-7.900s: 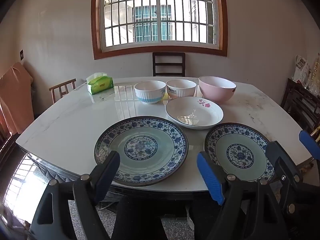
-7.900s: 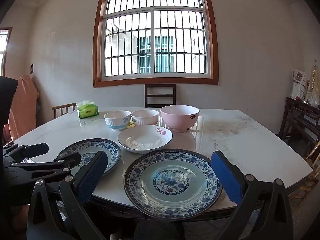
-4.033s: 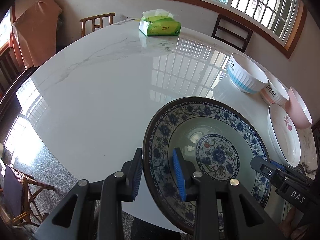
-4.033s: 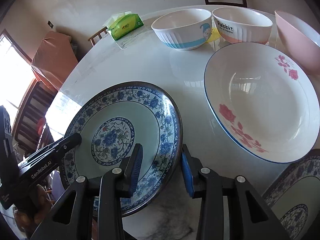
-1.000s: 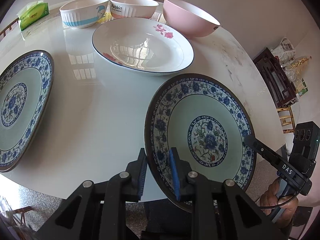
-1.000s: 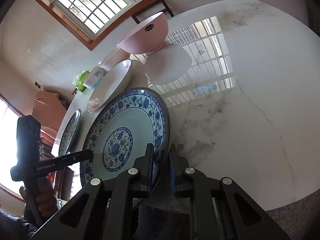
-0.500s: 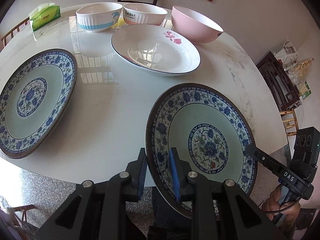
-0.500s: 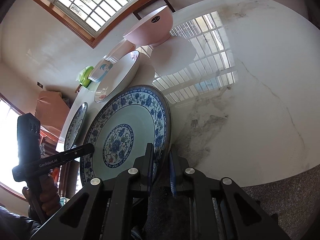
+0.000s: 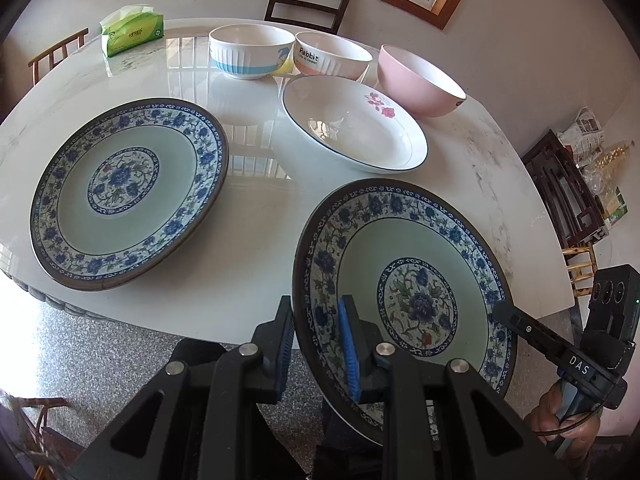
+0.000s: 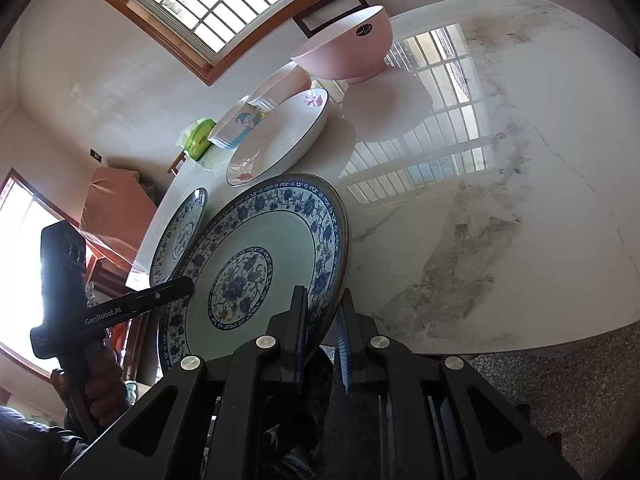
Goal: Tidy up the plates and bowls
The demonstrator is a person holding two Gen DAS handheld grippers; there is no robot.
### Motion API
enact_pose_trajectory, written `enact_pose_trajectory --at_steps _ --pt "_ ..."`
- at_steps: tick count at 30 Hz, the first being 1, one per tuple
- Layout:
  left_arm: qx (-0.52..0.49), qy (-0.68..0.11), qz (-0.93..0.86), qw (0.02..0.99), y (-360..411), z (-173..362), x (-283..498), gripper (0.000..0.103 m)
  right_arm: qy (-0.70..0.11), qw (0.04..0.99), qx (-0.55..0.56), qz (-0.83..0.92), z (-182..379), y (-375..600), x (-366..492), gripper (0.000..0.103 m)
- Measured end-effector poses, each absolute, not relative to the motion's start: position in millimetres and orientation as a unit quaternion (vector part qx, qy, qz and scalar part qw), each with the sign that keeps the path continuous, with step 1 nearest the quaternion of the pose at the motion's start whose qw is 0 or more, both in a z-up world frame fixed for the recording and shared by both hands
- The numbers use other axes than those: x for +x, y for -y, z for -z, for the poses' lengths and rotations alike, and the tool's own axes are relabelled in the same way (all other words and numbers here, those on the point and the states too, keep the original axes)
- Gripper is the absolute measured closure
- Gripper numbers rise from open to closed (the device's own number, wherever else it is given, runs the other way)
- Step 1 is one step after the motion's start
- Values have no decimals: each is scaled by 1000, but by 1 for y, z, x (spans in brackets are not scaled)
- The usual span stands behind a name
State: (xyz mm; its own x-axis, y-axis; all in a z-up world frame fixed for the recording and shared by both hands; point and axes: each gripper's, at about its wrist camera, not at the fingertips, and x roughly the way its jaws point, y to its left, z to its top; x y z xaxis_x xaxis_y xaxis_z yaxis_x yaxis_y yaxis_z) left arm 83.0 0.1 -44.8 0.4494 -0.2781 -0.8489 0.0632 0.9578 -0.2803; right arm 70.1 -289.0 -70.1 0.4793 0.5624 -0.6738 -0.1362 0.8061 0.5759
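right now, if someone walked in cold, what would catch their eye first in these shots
Probably the blue-patterned plate held up near the table's edge, with the left tool and the right tool each clamped on an opposite side of its rim. Next, its matching twin plate lying flat at the left, and the row of bowls ending in the pink bowl at the far side.

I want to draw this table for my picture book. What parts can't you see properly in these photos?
- Near rim of the held plate: left wrist view, hidden behind the left gripper.
- Blue-striped bowl: right wrist view, half hidden behind the white flowered dish.
- Small print under "Rabbit" on the Rabbit bowl: left wrist view, too tiny to read.
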Motion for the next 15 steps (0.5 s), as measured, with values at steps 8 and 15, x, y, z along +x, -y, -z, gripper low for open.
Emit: enact_pose_trajectory --at_steps 8,15 --pt "-127 -500 68 854 -33 38 72 81 -464 827 209 -237 61 259 75 88" --pt "-147 -484 37 862 -70 28 69 81 -465 824 185 -264 52 224 86 88"
